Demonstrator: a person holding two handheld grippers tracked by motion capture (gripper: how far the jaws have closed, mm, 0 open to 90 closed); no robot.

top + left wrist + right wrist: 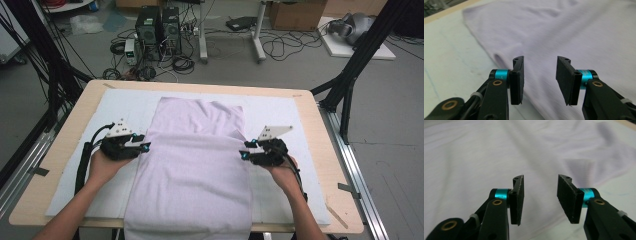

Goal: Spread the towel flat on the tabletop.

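1. Fingers of the left gripper [146, 146] and the right gripper [244, 150] sit at the cloth's [192, 170] side edges in the high view, at nine and three o'clock; the lilac cloth lies flat on a white mat [280, 112] on the tabletop [67, 137], its near end hanging over the six o'clock edge.
2. Left gripper view: fingers [517, 80] spread, nothing pinched, above the cloth's [564, 32] edge, mat [449, 55] toward nine o'clock.
3. Right gripper view: fingers [517, 200] spread, empty, cloth [486, 152] beneath, mat [621, 185] toward three o'clock.
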